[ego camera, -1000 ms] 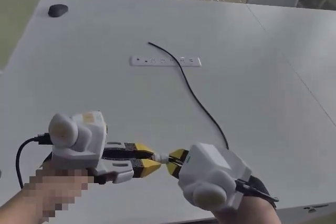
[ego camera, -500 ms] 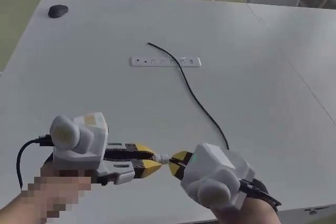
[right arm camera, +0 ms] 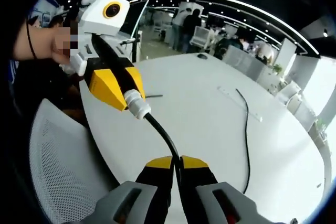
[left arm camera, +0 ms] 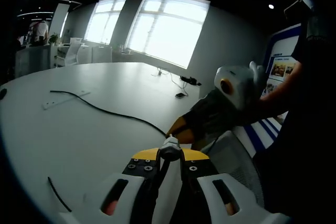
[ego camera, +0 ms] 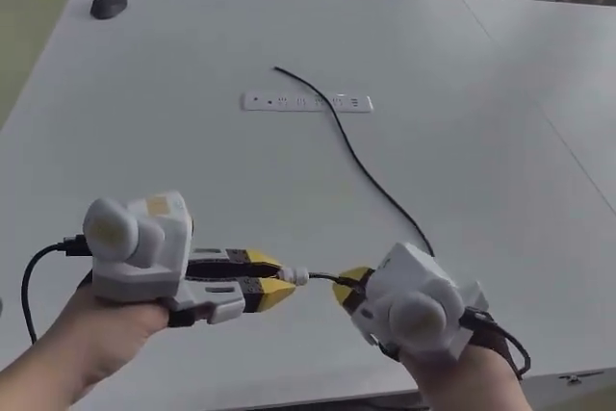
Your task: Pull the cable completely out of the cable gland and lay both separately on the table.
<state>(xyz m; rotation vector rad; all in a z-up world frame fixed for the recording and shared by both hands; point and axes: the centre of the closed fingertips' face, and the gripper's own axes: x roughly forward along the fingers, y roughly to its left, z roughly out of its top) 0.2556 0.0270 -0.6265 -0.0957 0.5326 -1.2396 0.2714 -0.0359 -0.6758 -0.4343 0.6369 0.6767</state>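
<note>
Cable gland [ego camera: 296, 278], where is it? calls my spotter.

Up off the counter [ego camera: 192, 170], I call back, near the front edge. It's pinched at the very tip of my left gripper [ego camera: 279, 288], jaws clamped on its body. In the left gripper view it sits right between the yellow tips.

And the cable?

The cable [ego camera: 366, 168] comes out of the gland's nose and crosses a short gap. My right gripper [ego camera: 351, 288] is closed tight on it, just beside the gland. The long tail runs off beyond that hand, across the counter and over the power strip [ego camera: 306, 102].

Out yet?

No, I judge it's not free: in the right gripper view the black line runs unbroken into the gland. How much sits inside, I can't tell.

So how do you play it?

I'd hold the left hand dead steady and draw the right straight away along the gland's own axis, 2 grippers on 1 line. Any sideways kink and I reckon the seal bites the jacket. The grip is close in, which is good, with less slack to stretch. If the cable slips in the jaws, re-clamp near the gland and pull again. Then the 2 pieces go down well apart on bare counter.
</note>
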